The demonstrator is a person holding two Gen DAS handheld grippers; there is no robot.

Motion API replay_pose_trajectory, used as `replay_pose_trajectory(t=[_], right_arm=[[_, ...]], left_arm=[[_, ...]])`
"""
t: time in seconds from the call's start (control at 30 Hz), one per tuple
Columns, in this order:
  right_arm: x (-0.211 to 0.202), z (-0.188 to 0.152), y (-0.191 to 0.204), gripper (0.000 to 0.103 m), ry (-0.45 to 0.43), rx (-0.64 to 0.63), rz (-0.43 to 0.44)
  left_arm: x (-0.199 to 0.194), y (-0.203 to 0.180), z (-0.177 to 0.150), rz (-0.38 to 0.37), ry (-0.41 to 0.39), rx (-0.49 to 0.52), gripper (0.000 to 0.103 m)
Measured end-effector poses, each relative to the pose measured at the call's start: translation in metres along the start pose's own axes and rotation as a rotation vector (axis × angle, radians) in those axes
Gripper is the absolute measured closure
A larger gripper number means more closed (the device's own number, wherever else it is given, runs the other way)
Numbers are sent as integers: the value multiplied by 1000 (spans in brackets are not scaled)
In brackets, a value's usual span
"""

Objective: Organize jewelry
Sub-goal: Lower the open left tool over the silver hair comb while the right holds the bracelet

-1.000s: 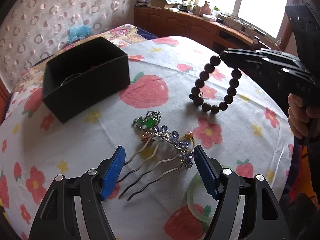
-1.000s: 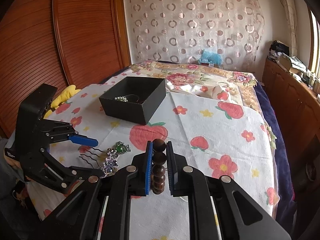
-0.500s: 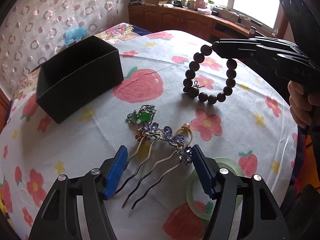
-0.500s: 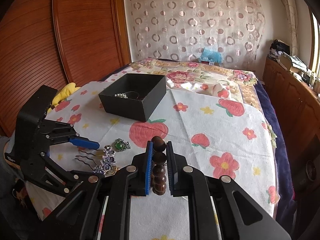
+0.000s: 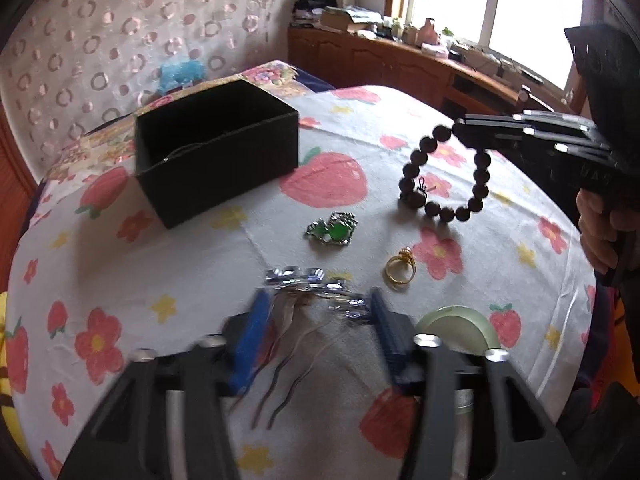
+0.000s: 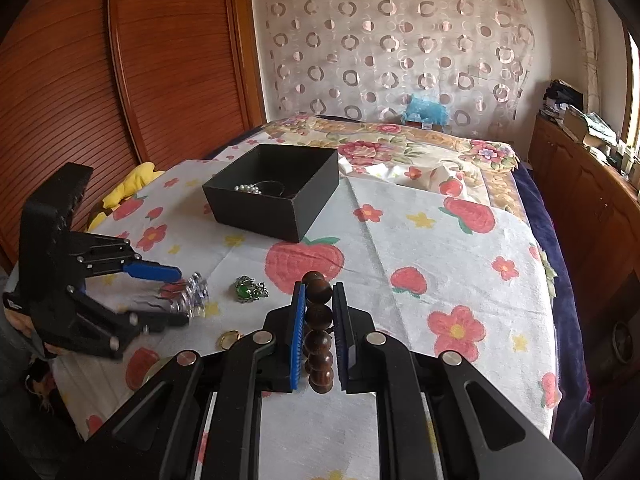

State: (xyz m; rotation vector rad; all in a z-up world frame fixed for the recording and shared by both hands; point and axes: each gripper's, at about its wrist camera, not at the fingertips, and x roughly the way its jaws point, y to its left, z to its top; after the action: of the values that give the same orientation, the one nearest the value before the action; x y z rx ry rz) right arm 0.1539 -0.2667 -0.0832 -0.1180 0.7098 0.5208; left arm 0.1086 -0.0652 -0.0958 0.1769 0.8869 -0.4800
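- Left tool (image 5: 316,320) has just been closing its jaws around the hair comb (image 5: 304,312); the jewelled top lies between the blue pads, but the blur leaves it unclear whether they already press on it, so I read it as not yet clamped.
- Right tool (image 6: 318,336) is clamped on the dark wooden bead bracelet (image 5: 444,176), which hangs from the pads clear of the surface (image 5: 200,280).
- Step in hand, as I judge it: picking up the comb while the bracelet waits for the box.
- Black open box (image 6: 276,196) stands further back on the strawberry-print cloth, with a pearl piece (image 6: 248,189) already inside.
- Still loose on the cloth: a green stone brooch (image 5: 332,230), a gold ring (image 5: 400,270) and a pale green bangle (image 5: 456,326) just beside the left tool's right-hand finger.
- Next move calls for a firm pinch on the comb near its top, a straight lift so the prongs do not snag the cloth, then a carry to the box.
- Writing: raised letters on the right tool's body, seen from the left wrist view, look like "DAS" but are partly cut off; nothing else is legible.
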Motion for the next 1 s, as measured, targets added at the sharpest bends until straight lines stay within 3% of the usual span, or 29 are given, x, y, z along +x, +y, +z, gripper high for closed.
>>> replay_pose_trajectory(t=[0.3,0.37,0.47,0.67,0.8,1.0], right_arm=[[1,2,4,88,5,-6,3],[1,2,4,88,7,-6,1],[1,3,5,88,8,-7,1],[1,3,5,88,7,-7,1],[3,3,6,88,11,-7,1],[3,2,6,88,13,-8,3]], left_arm=[[0,2,0,46,14,27,61],[-3,2,1,52,6,38,43],[-2,6,4,34,26,58,37],[18,12,3,37,110,97,35],[20,13,4,17,100,105,35],[17,18,4,33,62,90,49]])
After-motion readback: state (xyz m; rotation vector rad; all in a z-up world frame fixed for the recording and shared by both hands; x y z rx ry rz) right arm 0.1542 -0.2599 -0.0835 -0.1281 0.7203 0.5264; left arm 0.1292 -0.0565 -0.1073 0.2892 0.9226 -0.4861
